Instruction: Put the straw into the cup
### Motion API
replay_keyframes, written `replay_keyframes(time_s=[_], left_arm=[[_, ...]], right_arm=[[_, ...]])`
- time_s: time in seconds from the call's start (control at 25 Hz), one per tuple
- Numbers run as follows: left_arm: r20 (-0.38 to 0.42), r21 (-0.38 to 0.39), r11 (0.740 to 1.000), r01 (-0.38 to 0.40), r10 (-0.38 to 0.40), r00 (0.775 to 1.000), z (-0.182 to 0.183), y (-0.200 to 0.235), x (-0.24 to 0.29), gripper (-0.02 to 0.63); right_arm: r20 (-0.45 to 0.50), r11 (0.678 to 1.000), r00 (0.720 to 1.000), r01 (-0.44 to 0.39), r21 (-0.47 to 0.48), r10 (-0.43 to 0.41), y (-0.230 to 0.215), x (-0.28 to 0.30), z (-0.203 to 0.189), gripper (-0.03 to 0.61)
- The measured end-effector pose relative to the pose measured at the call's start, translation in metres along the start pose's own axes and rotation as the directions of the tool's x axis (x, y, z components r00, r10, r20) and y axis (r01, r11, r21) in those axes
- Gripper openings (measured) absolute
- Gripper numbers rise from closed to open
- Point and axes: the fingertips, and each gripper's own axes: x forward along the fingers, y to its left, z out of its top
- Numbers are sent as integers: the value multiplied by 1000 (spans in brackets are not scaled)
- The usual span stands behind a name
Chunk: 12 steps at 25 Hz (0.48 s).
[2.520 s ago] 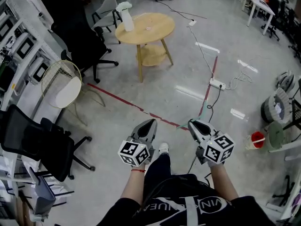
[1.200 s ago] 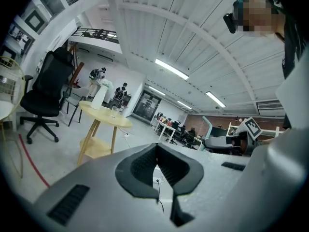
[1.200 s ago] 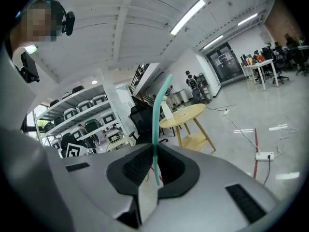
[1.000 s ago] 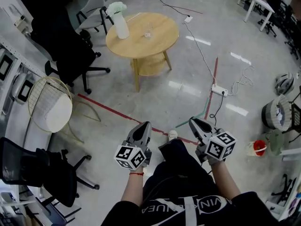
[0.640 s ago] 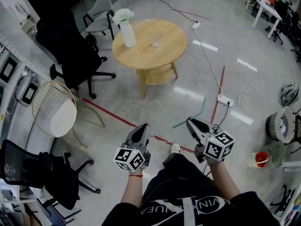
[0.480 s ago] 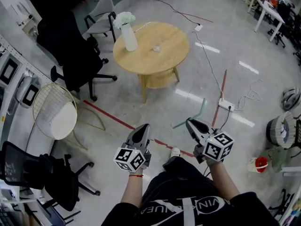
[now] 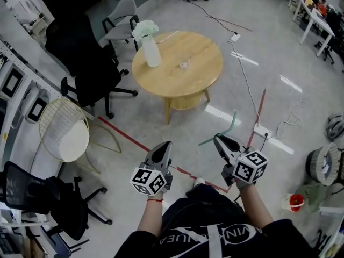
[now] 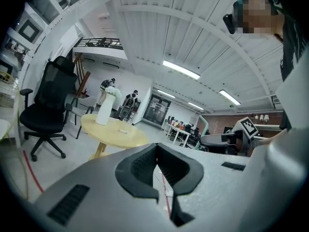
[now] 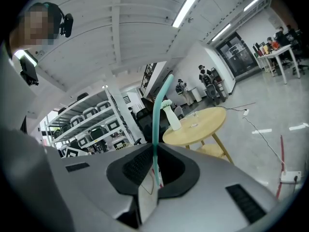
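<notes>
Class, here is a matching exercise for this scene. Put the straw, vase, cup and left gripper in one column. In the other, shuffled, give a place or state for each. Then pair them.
Things
1. straw
2. vase
3. cup
4. left gripper

Places and states
A. shut, with nothing in it
B. stands near the middle of the table
C. clamped in the right gripper
D. holds white flowers

Pairs: 1-C, 2-D, 3-B, 4-A
</notes>
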Motion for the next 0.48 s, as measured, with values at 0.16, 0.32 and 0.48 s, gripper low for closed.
replay_keyframes(time_s=[0.16, 0.32, 0.48], left_arm=[[8, 1, 1000, -22, 22, 1000, 5, 10, 12, 6], [23, 7, 1000, -9, 9, 1000, 9, 7, 29, 7], [1, 7, 1000, 6, -6, 1000, 5, 1, 38, 6]], right_arm=[[-4, 1000, 1000, -25, -3, 25, -9, 14, 6, 29], [-6, 999, 999, -32, -12, 32, -19, 19, 11, 29], [-4, 1000, 1000, -26, -5, 26, -27, 17, 15, 30]])
